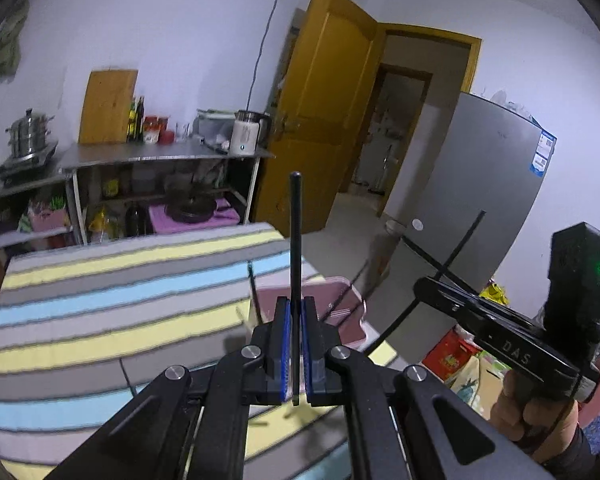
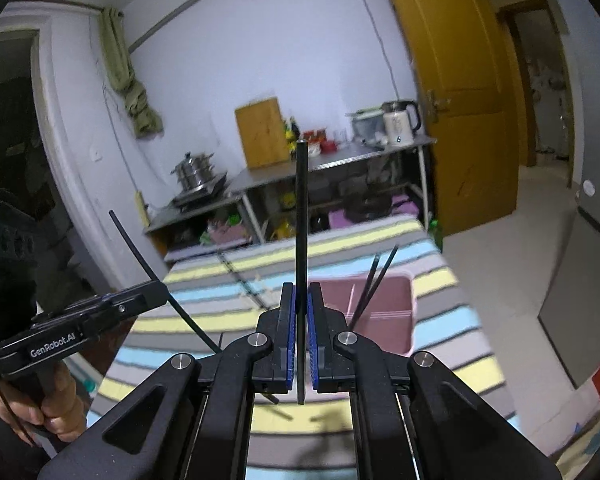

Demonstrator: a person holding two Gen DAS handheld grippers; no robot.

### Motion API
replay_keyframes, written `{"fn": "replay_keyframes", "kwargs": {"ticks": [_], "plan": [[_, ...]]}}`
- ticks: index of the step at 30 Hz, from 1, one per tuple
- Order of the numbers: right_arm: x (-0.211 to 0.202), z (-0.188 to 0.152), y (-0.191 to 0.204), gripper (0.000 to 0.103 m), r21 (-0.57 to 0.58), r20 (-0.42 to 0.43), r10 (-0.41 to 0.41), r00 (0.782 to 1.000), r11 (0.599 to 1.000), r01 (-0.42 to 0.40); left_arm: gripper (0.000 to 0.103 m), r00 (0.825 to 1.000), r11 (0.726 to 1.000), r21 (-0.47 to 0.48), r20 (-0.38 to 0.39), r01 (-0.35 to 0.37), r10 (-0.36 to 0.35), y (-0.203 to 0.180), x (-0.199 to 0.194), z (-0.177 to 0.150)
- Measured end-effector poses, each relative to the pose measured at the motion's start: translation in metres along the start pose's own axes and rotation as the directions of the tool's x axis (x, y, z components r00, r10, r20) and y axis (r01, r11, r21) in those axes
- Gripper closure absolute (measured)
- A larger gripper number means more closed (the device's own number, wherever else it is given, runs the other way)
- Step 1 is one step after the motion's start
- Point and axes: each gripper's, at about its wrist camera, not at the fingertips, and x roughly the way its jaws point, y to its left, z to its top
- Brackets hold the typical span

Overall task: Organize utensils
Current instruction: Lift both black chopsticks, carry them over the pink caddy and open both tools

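Home kitchen-cum-living room. Evidence: steel shelf table (image 1: 168, 156) bearing stacked steamer pot (image 1: 29, 133), wooden chopping board (image 1: 108, 106), sauce bottles (image 1: 137, 119), electric kettle (image 1: 247, 133); grey fridge (image 1: 472, 216); yellow wooden door (image 1: 320, 108); striped cloth (image 1: 112, 300) over foreground table.

black chopstick (image 2: 301, 240) upright between right tongs (image 2: 301, 312), pink holder (image 2: 384, 312) just beyond

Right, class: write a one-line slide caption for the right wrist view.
Right tool holds a black chopstick upright above the pink holder on a striped cloth.
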Motion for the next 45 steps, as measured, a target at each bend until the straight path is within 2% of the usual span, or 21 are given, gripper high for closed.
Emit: {"fn": "replay_keyframes", "kwargs": {"ticks": [5, 10, 25, 34, 36, 40, 45], "plan": [[0.001, 0.019, -0.005, 0.098, -0.005, 0.048, -0.025, 0.999, 1.0, 0.025, 0.098, 1.0, 1.0, 0.017, 0.02, -0.014, 0.013, -0.004, 0.018, 0.025], [0.015, 0.027, -0.013, 0.098, 0.004, 0.056, -0.05, 0.997, 0.999, 0.05, 0.098, 0.999, 0.999, 0.035, 0.01, -0.039, 0.038, -0.004, 0.047, 0.036], [0.066, -0.006, -0.026, 0.098, 0.013, -0.066, -0.058, 0.996, 0.998, 0.059, 0.098, 0.995, 0.998, 0.032, -0.087, -0.049, 0.051, 0.017, 0.107, 0.007], [0.08, -0.02, -0.034, 0.098, 0.031, -0.115, -0.047, 0.992, 0.998, 0.051, 0.098, 0.992, 0.999, 0.02, -0.116, -0.037, 0.039, 0.023, 0.114, -0.013], [0.083, -0.02, -0.035, 0.097, 0.028, -0.127, -0.049, 0.991, 0.998, 0.053, 0.098, 0.993, 0.999, 0.021, -0.11, -0.04, 0.042, 0.023, 0.111, -0.015], [0.079, -0.019, -0.038, 0.09, 0.035, -0.125, -0.053, 0.991, 0.998, 0.058, 0.093, 0.996, 1.0, 0.004, -0.081, -0.025, 0.026, 0.025, 0.097, -0.014], [0.068, -0.017, -0.035, 0.09, 0.033, -0.106, -0.062, 0.992, 0.997, 0.066, 0.092, 0.999, 1.0, -0.007, -0.04, -0.03, 0.03, 0.027, 0.072, -0.018]]}}
